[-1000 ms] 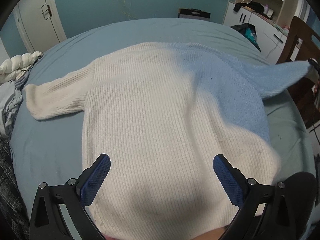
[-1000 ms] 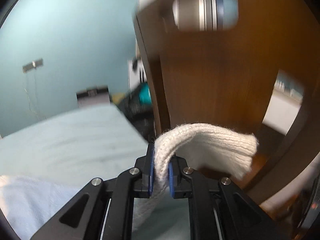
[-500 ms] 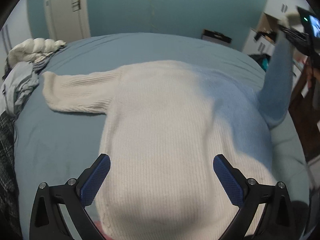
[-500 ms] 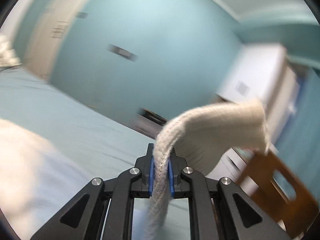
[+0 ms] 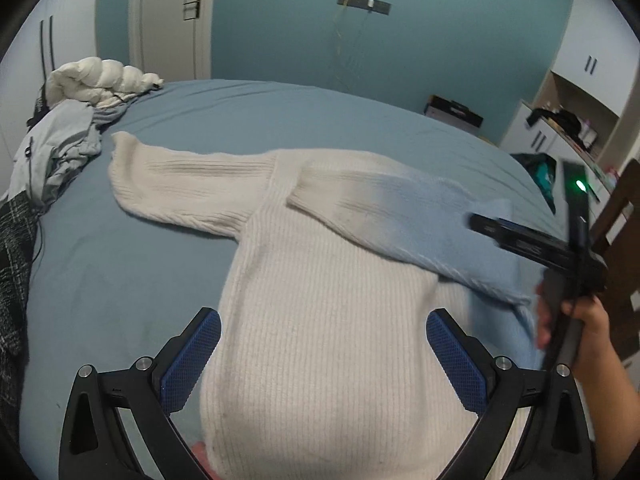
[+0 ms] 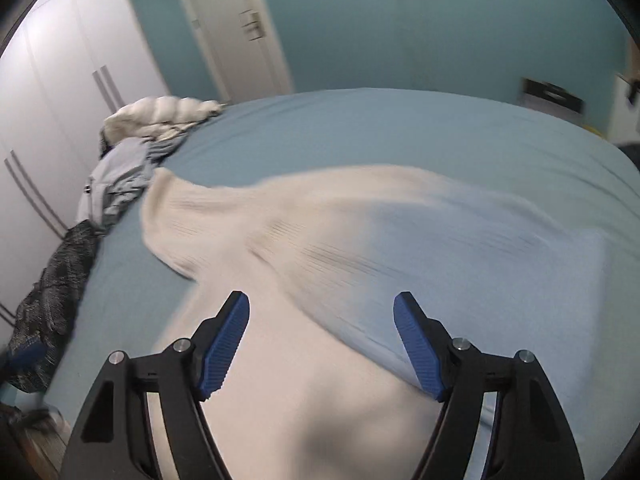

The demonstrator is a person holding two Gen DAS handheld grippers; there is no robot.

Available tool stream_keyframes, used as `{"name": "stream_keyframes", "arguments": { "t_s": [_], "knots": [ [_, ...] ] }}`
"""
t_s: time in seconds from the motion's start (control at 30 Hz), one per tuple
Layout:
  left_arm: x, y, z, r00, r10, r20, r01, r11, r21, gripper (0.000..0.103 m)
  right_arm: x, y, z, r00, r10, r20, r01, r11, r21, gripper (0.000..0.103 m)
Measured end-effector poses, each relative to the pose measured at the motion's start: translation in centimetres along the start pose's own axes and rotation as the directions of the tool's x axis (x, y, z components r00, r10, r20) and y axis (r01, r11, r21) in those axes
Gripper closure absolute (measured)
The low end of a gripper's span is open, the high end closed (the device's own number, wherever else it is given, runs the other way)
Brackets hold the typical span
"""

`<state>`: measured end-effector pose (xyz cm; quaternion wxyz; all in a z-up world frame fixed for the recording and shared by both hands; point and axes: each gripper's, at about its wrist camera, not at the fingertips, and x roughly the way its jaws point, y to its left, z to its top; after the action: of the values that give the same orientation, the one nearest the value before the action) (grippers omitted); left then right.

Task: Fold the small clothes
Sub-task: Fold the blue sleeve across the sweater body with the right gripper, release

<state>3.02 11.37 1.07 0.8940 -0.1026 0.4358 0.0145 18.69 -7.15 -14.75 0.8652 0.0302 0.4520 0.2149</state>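
My left gripper (image 5: 323,360) hangs tilted down over the lower body of the cream ribbed sweater (image 5: 320,340), its blue pads wide apart with nothing pressed between them. My right gripper (image 6: 321,344) points down at the same sweater (image 6: 304,392); its jaws are opening and the pads touch no fabric, the knit lying below them on the bed (image 6: 400,128).

The sweater is spread on the blue bed (image 5: 100,280). One sleeve (image 5: 188,184) stretches flat toward the left, and the other sleeve (image 5: 400,216) lies folded across the chest.

Only the left wrist view shows my right hand (image 5: 576,332) gripping the black handle of the right gripper at the right edge, with a green light above it, a wooden chair (image 5: 624,216) behind and white cabinets (image 5: 576,92) farther off. Only the right wrist view shows the white wardrobe doors (image 6: 52,92) along the left wall. Both show a heap of clothes (image 5: 64,132) at the far left of the bed and the teal wall (image 5: 300,48) with a door (image 5: 172,16).
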Motion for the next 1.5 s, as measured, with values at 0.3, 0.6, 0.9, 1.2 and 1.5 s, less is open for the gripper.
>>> {"name": "stream_keyframes", "arguments": {
  "t_s": [0.3,0.6,0.9,1.2,1.5],
  "knots": [
    [-0.2,-1.8,-0.5,1.0,0.004,0.002,-0.005,0.996,0.088,0.0,-6.5,-15.1,-8.8,0.955,-0.235,-0.182,0.269,0.945,0.189,0.031],
    [0.5,-1.1,-0.4,0.999,0.02,-0.033,-0.018,0.998,0.053,0.0,0.2,-12.2,-8.3,0.96,-0.091,-0.264,0.148,0.968,0.202,0.049],
    [0.6,-1.2,-0.5,0.999,0.023,-0.035,-0.021,0.998,0.054,0.0,-1.9,-3.3,-2.6,0.845,-0.517,-0.135,0.52,0.854,-0.015,0.09],
    [0.4,-1.7,-0.7,0.999,0.032,-0.04,-0.028,0.997,0.078,0.0,4.0,-2.3,-4.9,0.711,-0.583,-0.394,0.617,0.785,-0.05,0.083],
    [0.4,-2.2,-0.6,0.999,0.008,-0.036,-0.004,0.995,0.101,0.0,-4.9,2.3,0.1,0.953,-0.289,-0.086,0.301,0.93,0.21,0.015]
  ]
}}
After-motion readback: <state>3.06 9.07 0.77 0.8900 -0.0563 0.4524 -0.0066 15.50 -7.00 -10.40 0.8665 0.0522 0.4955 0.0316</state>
